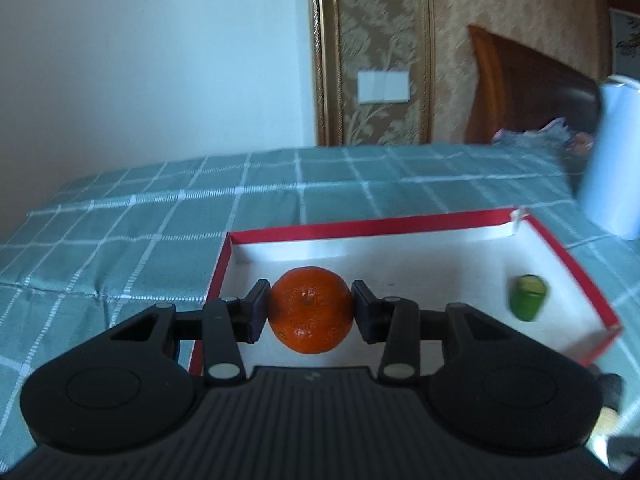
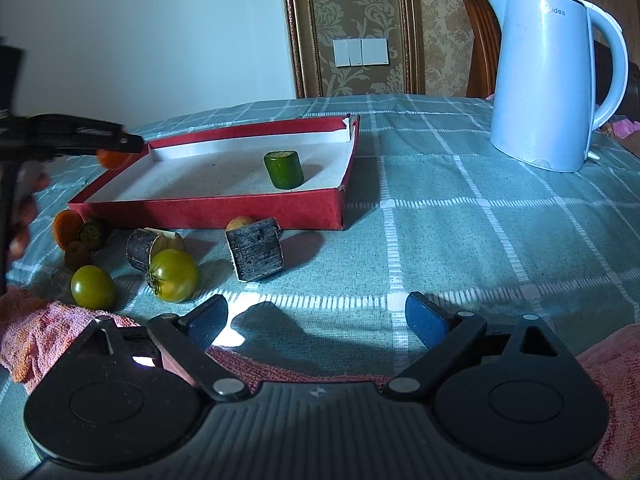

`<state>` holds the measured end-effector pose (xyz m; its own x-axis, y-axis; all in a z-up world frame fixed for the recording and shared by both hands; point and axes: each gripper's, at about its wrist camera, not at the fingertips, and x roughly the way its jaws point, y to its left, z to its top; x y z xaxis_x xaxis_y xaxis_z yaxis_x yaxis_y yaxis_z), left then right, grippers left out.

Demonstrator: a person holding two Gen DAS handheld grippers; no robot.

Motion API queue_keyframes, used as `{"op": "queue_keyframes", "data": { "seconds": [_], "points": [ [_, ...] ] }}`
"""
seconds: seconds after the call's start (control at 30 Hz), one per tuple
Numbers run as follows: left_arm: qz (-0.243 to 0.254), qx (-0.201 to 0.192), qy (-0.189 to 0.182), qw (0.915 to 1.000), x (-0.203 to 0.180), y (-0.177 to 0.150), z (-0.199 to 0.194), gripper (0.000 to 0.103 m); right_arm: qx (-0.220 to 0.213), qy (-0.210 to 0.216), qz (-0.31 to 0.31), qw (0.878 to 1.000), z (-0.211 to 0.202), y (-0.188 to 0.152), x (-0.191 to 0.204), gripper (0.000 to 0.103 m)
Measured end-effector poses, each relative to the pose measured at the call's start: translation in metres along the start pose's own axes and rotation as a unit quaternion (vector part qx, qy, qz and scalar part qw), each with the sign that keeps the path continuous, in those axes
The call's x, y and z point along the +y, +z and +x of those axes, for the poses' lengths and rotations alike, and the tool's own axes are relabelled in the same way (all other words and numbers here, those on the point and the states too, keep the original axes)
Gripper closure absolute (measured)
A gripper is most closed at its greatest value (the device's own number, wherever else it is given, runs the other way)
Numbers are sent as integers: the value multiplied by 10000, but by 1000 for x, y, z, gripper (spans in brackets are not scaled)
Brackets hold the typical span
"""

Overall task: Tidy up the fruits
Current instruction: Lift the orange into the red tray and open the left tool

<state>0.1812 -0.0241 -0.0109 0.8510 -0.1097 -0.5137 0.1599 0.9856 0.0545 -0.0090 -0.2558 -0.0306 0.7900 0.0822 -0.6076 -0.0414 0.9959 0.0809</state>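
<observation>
Left wrist view: the left gripper [image 1: 311,309] has its fingers clenched on a glossy, dimpled orange [image 1: 311,310] above the red box's [image 1: 568,262] near-left part. Right wrist view alone shows the right gripper [image 2: 316,316] spread wide, grasping nothing, and green tomatoes [image 2: 174,275] on the counter [image 2: 480,240].

My left view smears with motion at its right edge; both are dim, bluish, fisheye-bent, with a sunlit glare patch on the tablecloth [image 2: 440,216].
</observation>
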Motion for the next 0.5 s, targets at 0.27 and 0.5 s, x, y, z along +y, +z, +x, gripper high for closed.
{"op": "queue_keyframes", "data": {
  "seconds": [0.27,0.5],
  "points": [
    [-175,489,34,9986,7,1,40,63,12,-31,-29,10000,1,0,1,7],
    [-40,683,344,9971,2,3,50,56,22,-51,-54,10000,0,0,2,7]
  ]
}}
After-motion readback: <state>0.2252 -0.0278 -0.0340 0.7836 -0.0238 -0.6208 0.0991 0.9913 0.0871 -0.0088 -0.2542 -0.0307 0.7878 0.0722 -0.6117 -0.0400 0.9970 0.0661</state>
